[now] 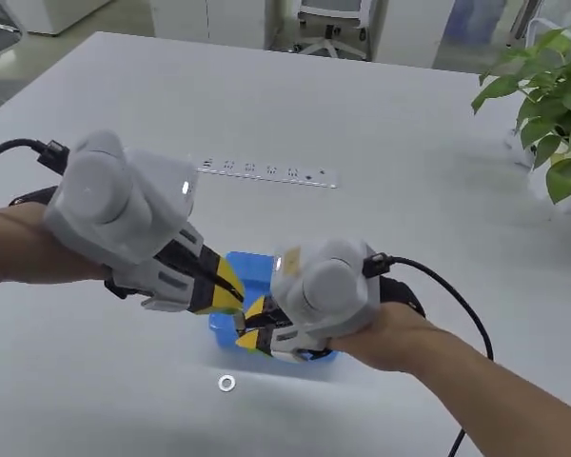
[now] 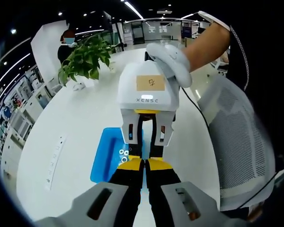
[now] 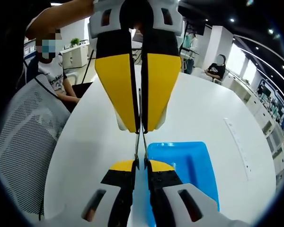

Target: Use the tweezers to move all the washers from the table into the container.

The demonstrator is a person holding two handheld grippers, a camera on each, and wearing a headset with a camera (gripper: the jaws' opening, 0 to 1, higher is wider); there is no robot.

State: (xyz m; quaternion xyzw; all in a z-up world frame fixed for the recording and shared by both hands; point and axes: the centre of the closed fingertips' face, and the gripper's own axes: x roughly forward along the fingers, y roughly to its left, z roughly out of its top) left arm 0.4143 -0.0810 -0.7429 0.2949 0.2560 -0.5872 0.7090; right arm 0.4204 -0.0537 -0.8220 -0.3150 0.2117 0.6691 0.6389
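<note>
**Both grippers pinch one pair of tweezers, tip to tip**

Left gripper and right gripper meet nose to nose. Each has its jaws pressed together on the same tweezers, whose thin metal blades bridge the small gap between the two sets of yellow tips. The blue container sits under and just to one side of the jaws in the right gripper view.

The tweezers look stiff but springy, light and slick, so they would likely twist if held near the points. My judgement is that the better hold is across the flat blades at mid-length, leaving the points free.

A loose washer lies on the table, on the near side of the jaws and apart from the container. It is flat, small and thin, so it should be hard to lift except by nipping its rim or threading its hole.

Count: two grippers, one pair of tweezers, one container and one washer on the table. At least two washers are in the container, though their exact number is too small to tell.
</note>
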